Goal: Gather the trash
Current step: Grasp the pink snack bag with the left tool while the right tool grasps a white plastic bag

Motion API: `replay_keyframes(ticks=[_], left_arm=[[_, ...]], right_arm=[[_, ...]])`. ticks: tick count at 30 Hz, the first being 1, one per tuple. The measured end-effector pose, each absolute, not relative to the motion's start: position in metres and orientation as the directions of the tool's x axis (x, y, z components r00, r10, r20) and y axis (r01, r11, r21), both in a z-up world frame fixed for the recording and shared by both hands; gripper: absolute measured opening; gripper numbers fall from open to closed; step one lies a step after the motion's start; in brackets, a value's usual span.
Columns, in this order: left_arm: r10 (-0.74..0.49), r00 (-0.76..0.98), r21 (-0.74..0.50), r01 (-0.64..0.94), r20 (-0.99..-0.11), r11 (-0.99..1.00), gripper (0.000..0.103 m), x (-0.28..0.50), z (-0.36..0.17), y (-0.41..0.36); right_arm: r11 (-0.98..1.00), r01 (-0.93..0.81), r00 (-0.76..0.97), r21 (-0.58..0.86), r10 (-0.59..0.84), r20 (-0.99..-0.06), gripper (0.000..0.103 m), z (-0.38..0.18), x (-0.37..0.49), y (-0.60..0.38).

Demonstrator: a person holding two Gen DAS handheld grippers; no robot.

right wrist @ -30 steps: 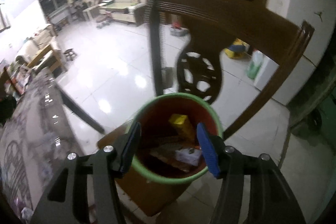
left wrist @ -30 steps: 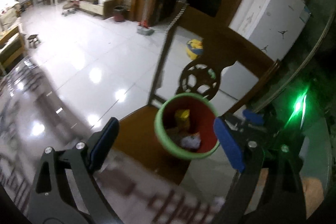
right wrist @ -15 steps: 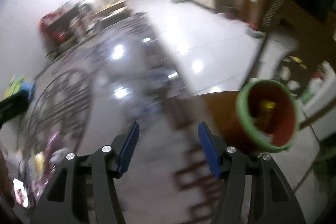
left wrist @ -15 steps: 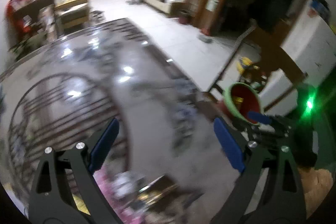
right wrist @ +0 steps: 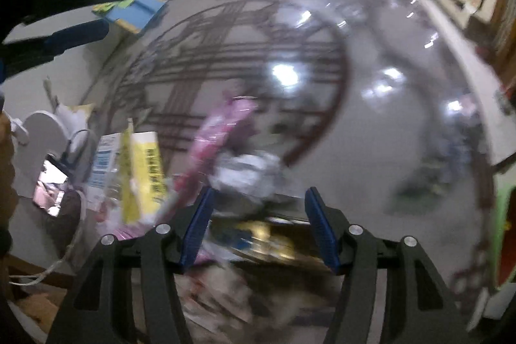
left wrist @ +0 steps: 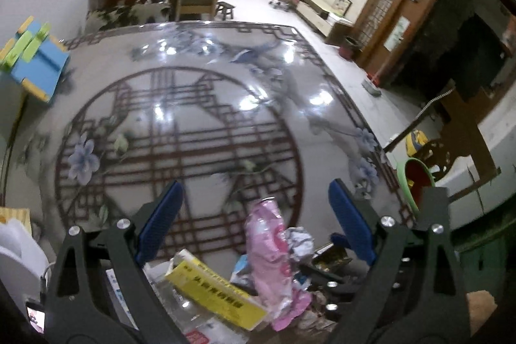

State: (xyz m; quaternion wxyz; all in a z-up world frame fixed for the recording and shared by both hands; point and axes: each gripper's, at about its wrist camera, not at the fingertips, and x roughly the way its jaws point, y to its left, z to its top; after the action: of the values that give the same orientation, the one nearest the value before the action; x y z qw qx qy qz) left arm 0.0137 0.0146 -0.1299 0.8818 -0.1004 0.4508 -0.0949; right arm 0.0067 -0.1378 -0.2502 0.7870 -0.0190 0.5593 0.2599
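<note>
A heap of trash lies at the near edge of the patterned glass table [left wrist: 200,118]: a yellow box [left wrist: 214,292], a pink wrapper [left wrist: 269,253], crumpled white paper [left wrist: 300,242] and a gold wrapper [left wrist: 332,260]. My left gripper [left wrist: 254,224] is open and empty above the heap. My right gripper [right wrist: 259,228] is open and empty, just over the gold wrapper [right wrist: 267,234], with the crumpled paper [right wrist: 248,173], the pink wrapper [right wrist: 219,128] and the yellow box [right wrist: 143,173] ahead of it. The green-rimmed red trash bin [left wrist: 416,179] stands beyond the table's right edge.
A wooden chair [left wrist: 464,124] stands behind the bin. A blue and yellow toy table [left wrist: 35,60] is at the far left. A white device [right wrist: 42,144] with a cable and a phone screen [right wrist: 51,182] sits left of the heap. The left gripper shows in the right wrist view [right wrist: 71,5].
Both grippers have swung away from the bin, across the table and down over the trash heap. Both stay open and empty.
</note>
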Motion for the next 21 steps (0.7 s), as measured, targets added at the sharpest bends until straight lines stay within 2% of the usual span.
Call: replay_keyframes(ticks=[3, 4, 5, 9, 17, 19, 21], left_arm=[[-0.254, 0.577, -0.287, 0.035, -0.777, 0.957, 0.089, 0.01, -0.133, 0.029], [-0.252, 0.576, -0.29, 0.027, -0.777, 0.957, 0.089, 0.008, -0.133, 0.03], [-0.251, 0.575, -0.295, 0.018, -0.779, 0.955, 0.089, 0.007, -0.134, 0.032], [-0.239, 0.565, -0.3, -0.016, -0.79, 0.954, 0.089, 0.005, -0.141, 0.037], [-0.266, 0.482, -0.319, -0.03, -0.835, 0.947, 0.089, 0.018, -0.174, 0.02], [-0.286, 0.453, -0.344, -0.048, -0.844, 0.938, 0.089, 0.025, -0.185, 0.015], [-0.296, 0.428, -0.354, -0.06, -0.854, 0.933, 0.089, 0.032, -0.193, 0.008]], right_arm=[[0.853, -0.414, 0.191, 0.316, 0.421, -0.887, 0.061, -0.263, 0.02, -0.126], [0.857, -0.408, 0.2, 0.316, 0.421, -0.885, 0.058, -0.265, 0.023, -0.123], [0.86, -0.403, 0.211, 0.313, 0.42, -0.883, 0.047, -0.264, 0.028, -0.122], [0.865, -0.393, 0.204, 0.312, 0.413, -0.887, 0.039, -0.259, 0.039, -0.124], [0.921, -0.305, 0.371, 0.242, 0.349, -0.86, 0.04, -0.225, 0.05, -0.173], [0.932, -0.314, 0.364, 0.178, 0.292, -0.884, 0.042, -0.227, 0.053, -0.18], [0.939, -0.309, 0.328, 0.15, 0.253, -0.91, 0.048, -0.238, 0.056, -0.185]])
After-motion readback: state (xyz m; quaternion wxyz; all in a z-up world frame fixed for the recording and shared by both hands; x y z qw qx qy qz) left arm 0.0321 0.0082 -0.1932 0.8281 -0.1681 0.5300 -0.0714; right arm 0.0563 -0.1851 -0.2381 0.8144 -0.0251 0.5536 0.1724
